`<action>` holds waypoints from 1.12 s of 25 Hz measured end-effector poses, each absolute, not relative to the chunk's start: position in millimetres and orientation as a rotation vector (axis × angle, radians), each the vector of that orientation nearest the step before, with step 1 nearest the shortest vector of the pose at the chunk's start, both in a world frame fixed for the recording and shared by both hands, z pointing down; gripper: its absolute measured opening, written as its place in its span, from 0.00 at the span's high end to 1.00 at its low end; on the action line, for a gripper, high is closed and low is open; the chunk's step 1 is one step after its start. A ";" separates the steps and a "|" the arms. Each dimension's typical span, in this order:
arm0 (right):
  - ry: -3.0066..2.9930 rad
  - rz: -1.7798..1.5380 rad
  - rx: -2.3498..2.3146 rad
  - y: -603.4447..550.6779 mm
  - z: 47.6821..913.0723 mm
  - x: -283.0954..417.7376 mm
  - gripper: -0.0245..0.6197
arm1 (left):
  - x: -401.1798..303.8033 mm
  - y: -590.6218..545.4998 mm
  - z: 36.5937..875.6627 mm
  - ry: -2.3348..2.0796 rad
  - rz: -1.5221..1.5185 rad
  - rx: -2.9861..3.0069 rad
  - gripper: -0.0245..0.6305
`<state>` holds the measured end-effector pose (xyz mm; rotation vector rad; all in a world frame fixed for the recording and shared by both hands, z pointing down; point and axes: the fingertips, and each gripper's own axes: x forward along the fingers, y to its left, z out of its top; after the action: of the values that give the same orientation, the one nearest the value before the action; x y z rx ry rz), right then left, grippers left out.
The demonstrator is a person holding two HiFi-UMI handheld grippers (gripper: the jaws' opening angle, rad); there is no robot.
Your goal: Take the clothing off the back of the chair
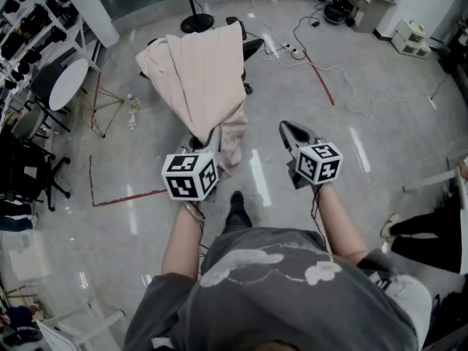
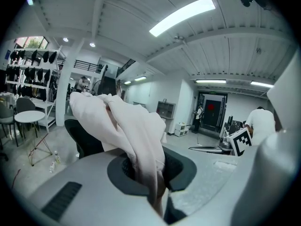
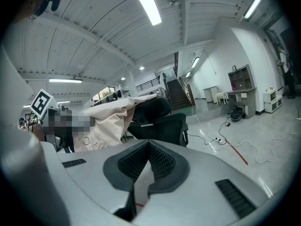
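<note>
A pale pink garment [image 1: 201, 72] hangs over the back of a black office chair [image 1: 251, 47], with one end trailing toward me. My left gripper [image 1: 213, 140] is shut on that trailing end. In the left gripper view the cloth [image 2: 127, 126] runs from the chair [image 2: 84, 140] into the closed jaws of the left gripper [image 2: 151, 166]. My right gripper [image 1: 287, 129] hovers to the right of the garment, apart from it. In its own view the right gripper [image 3: 149, 146] has its tips together with nothing between them, and the garment [image 3: 110, 119] and chair [image 3: 160, 119] lie ahead.
A round white table [image 1: 67, 82] and a rack of dark items stand at the left. Cables [image 1: 322, 64] and a red tape line [image 1: 323, 82] cross the floor at the right. A bottle [image 1: 131, 112] lies left of the chair. Another person's legs [image 1: 428, 232] are at the right edge.
</note>
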<state>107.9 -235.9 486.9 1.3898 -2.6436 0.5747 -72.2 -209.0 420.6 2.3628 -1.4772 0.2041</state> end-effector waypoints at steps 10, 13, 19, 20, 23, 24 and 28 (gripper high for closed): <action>-2.654 0.601 1.390 -179.4 485.3 121.8 0.97 | -55.0 -144.2 422.3 -1.458 0.209 2.354 0.93; -2.659 0.601 1.392 -166.4 485.2 125.6 0.97 | -50.3 -128.6 422.0 -1.454 0.205 2.360 0.93; -2.658 0.602 1.400 -143.1 485.5 136.3 0.97 | -42.5 -102.6 424.5 -1.451 0.189 2.340 0.93; -2.656 0.605 1.402 -139.3 487.4 139.2 0.97 | -39.8 -97.6 426.5 -1.446 0.188 2.339 0.93; -2.653 0.617 1.406 -129.0 494.0 147.5 0.97 | -31.9 -84.2 431.6 -1.438 0.181 2.336 0.93; -2.653 0.620 1.406 -126.2 495.4 149.1 0.97 | -30.4 -80.7 432.2 -1.438 0.177 2.335 0.93; -2.657 0.623 1.391 -118.2 493.9 147.9 0.97 | -29.0 -70.4 428.1 -1.433 0.168 2.337 0.93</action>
<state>147.9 -118.2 493.9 1.3907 -2.6574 0.6233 -29.0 -70.4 428.1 2.3370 -1.4334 0.1675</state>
